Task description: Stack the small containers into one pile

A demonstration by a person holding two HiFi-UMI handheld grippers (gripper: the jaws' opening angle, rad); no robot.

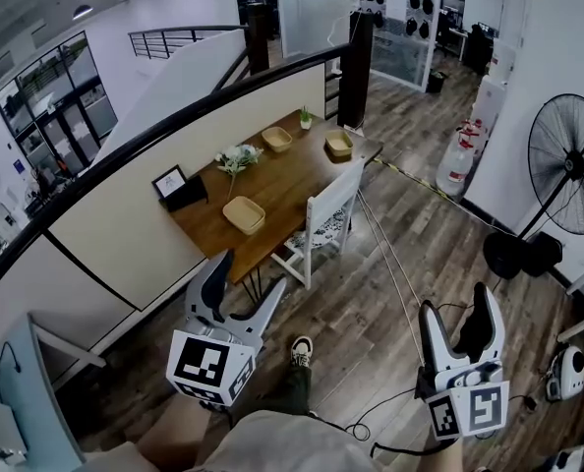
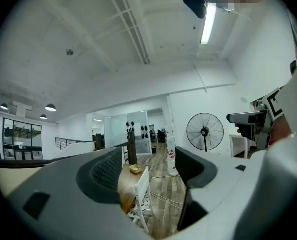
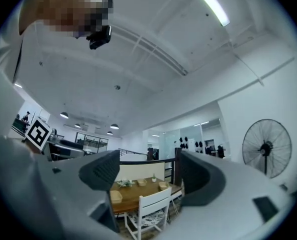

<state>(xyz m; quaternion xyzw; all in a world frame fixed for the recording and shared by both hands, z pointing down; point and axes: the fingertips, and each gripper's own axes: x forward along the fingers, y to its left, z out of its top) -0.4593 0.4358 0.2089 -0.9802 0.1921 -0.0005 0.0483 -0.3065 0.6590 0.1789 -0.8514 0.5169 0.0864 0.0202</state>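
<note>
Three small tan containers sit apart on the long wooden table (image 1: pixel 282 180): one near its front end (image 1: pixel 244 214) and two at the far end (image 1: pixel 276 139) (image 1: pixel 339 144). My left gripper (image 1: pixel 250 278) is open and empty, held in the air well short of the table. Open and empty too, my right gripper (image 1: pixel 456 308) hangs over the wood floor to the right. In the right gripper view all three containers (image 3: pixel 116 196) (image 3: pixel 142 182) (image 3: pixel 163 185) show between the jaws, far off. The left gripper view shows one container (image 2: pixel 135 169) on the table's end.
A white chair (image 1: pixel 321 224) stands at the table's right side. On the table are a picture frame (image 1: pixel 171 182), a flower bunch (image 1: pixel 236 158) and a small plant (image 1: pixel 305 118). A standing fan (image 1: pixel 567 165) is at the right. Cables cross the floor (image 1: pixel 395 264). A dark handrail (image 1: pixel 125 155) runs behind the table.
</note>
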